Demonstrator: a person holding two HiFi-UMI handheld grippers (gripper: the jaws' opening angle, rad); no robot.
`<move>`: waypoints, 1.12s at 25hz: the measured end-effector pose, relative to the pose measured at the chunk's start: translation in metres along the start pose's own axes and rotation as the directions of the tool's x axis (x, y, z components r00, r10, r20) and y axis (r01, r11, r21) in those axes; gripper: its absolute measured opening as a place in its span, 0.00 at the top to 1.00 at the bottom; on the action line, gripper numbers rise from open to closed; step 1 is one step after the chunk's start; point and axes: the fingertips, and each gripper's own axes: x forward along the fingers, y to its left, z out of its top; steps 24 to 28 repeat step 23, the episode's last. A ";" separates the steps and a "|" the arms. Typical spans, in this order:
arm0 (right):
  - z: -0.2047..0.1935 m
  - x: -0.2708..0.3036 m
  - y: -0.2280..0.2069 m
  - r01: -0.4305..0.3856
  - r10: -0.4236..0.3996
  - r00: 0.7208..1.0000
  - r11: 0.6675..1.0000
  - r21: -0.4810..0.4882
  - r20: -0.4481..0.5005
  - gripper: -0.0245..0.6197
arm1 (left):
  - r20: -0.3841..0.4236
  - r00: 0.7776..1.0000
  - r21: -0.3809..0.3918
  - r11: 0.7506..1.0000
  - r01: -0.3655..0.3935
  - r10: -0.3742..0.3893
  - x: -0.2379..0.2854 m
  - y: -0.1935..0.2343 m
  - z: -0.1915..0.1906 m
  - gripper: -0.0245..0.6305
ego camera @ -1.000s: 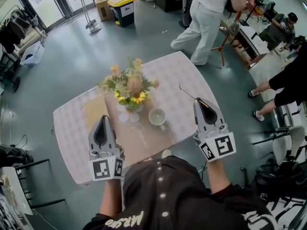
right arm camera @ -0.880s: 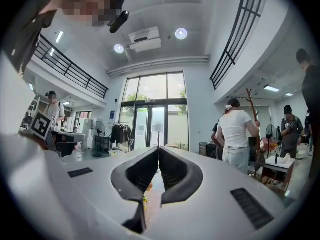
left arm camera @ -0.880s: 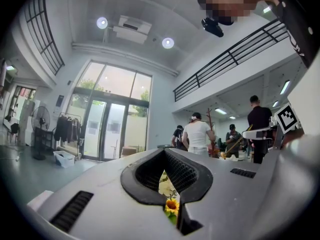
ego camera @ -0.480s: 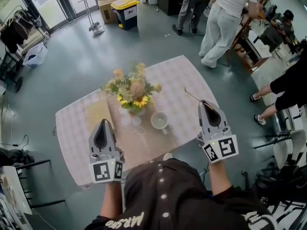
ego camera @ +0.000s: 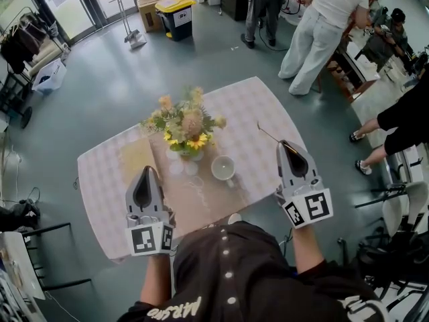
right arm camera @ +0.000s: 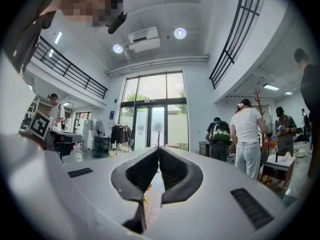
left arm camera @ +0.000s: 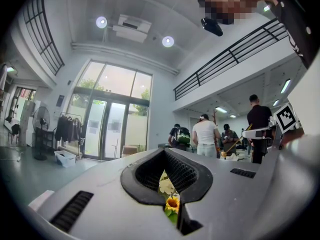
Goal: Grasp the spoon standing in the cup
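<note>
The white cup (ego camera: 222,167) stands on the table (ego camera: 249,102) just in front of the flower vase, and nothing shows inside it. My right gripper (ego camera: 281,143) hovers over the table's right edge, shut on the thin metal spoon (ego camera: 267,133), which sticks out of its tips up and to the left. In the right gripper view the spoon (right arm camera: 158,139) is a thin line rising from the closed tips of the right gripper (right arm camera: 158,150). My left gripper (ego camera: 147,170) hangs over the table's near left part, shut and holding nothing; its tips (left arm camera: 164,151) meet.
A vase of yellow flowers (ego camera: 182,123) stands mid-table on a brown runner (ego camera: 194,196). Several people stand or walk beyond the table at the back right (ego camera: 322,25). A chair (ego camera: 40,247) sits at the left; a yellow-lidded bin (ego camera: 173,9) is far back.
Both grippers have stayed almost where they were, the right one still shut on the spoon. The person in white has walked further off to the right.
</note>
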 end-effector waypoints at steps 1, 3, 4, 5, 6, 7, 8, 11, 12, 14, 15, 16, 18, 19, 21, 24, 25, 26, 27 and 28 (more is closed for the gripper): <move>0.000 0.000 0.000 0.000 0.000 1.000 1.000 0.001 0.000 0.96 | -0.001 1.000 -0.001 1.000 0.000 0.000 0.000 0.000 0.000 0.94; -0.002 0.001 0.001 -0.001 0.001 1.000 1.000 0.002 0.000 0.96 | -0.002 1.000 -0.003 1.000 0.000 0.000 0.000 0.001 -0.001 0.94; -0.002 0.001 0.002 -0.002 0.002 1.000 1.000 0.001 0.000 0.96 | -0.002 1.000 -0.005 1.000 -0.001 0.001 0.000 0.002 -0.002 0.94; -0.003 0.001 0.002 -0.002 0.002 1.000 1.000 0.000 -0.001 0.96 | -0.002 1.000 -0.006 1.000 -0.002 0.002 0.000 0.002 -0.002 0.93; -0.003 0.001 0.003 -0.002 0.002 1.000 1.000 -0.002 -0.002 0.96 | -0.002 1.000 -0.006 1.000 -0.003 0.003 0.000 0.003 -0.002 0.94; -0.003 0.001 0.004 -0.003 0.003 1.000 1.000 -0.004 -0.002 0.96 | -0.002 1.000 -0.006 1.000 -0.004 0.004 -0.001 0.004 -0.002 0.94; -0.003 0.001 0.004 -0.003 0.003 1.000 1.000 -0.005 -0.003 0.96 | -0.003 1.000 -0.005 1.000 -0.005 0.005 -0.001 0.004 -0.002 0.94; -0.004 0.000 0.005 -0.006 0.006 1.000 1.000 -0.005 -0.003 0.96 | -0.002 1.000 -0.004 1.000 -0.005 0.005 -0.003 0.004 -0.002 0.94; -0.004 -0.001 0.006 -0.006 0.006 1.000 1.000 -0.006 -0.004 0.96 | -0.002 1.000 -0.004 1.000 -0.005 0.005 -0.004 0.003 -0.002 0.94; -0.004 -0.002 0.007 -0.008 0.008 1.000 1.000 -0.009 -0.007 0.96 | -0.001 1.000 -0.004 1.000 -0.005 0.005 -0.005 0.002 -0.002 0.94; -0.004 -0.003 0.007 -0.008 0.008 1.000 1.000 -0.009 -0.008 0.96 | -0.002 1.000 -0.004 1.000 -0.004 0.004 -0.006 0.002 -0.002 0.94; -0.004 -0.003 0.007 -0.009 0.009 1.000 1.000 -0.009 -0.008 0.96 | -0.003 1.000 -0.005 1.000 -0.004 0.004 -0.006 0.001 -0.002 0.94; -0.003 -0.004 0.007 -0.009 0.009 1.000 1.000 -0.009 -0.007 0.96 | -0.005 1.000 -0.009 1.000 -0.004 0.004 -0.007 0.000 -0.002 0.94; -0.003 -0.004 0.007 -0.009 0.009 1.000 1.000 -0.009 -0.007 0.96 | -0.005 1.000 -0.010 1.000 -0.004 0.004 -0.007 0.000 -0.002 0.94; -0.004 -0.005 0.007 -0.010 0.010 1.000 1.000 -0.010 -0.007 0.96 | -0.005 1.000 -0.012 1.000 -0.005 0.005 -0.008 0.000 -0.002 0.94; -0.005 -0.005 0.007 -0.010 0.010 1.000 1.000 -0.012 -0.008 0.96 | -0.003 1.000 -0.013 1.000 -0.005 0.005 -0.008 -0.001 -0.003 0.94; -0.005 -0.005 0.007 -0.010 0.010 1.000 1.000 -0.012 -0.008 0.96 | -0.003 1.000 -0.013 1.000 -0.005 0.005 -0.008 -0.001 -0.003 0.94; -0.005 -0.005 0.007 -0.010 0.010 1.000 1.000 -0.012 -0.008 0.96 | -0.003 1.000 -0.013 1.000 -0.005 0.005 -0.008 -0.001 -0.003 0.94; -0.005 -0.005 0.007 -0.010 0.010 1.000 1.000 -0.012 -0.008 0.96 | -0.003 1.000 -0.013 1.000 -0.005 0.005 -0.008 -0.001 -0.003 0.94; -0.005 -0.005 0.007 -0.010 0.010 1.000 1.000 -0.012 -0.008 0.96 | -0.003 1.000 -0.013 1.000 -0.005 0.005 -0.008 -0.001 -0.003 0.94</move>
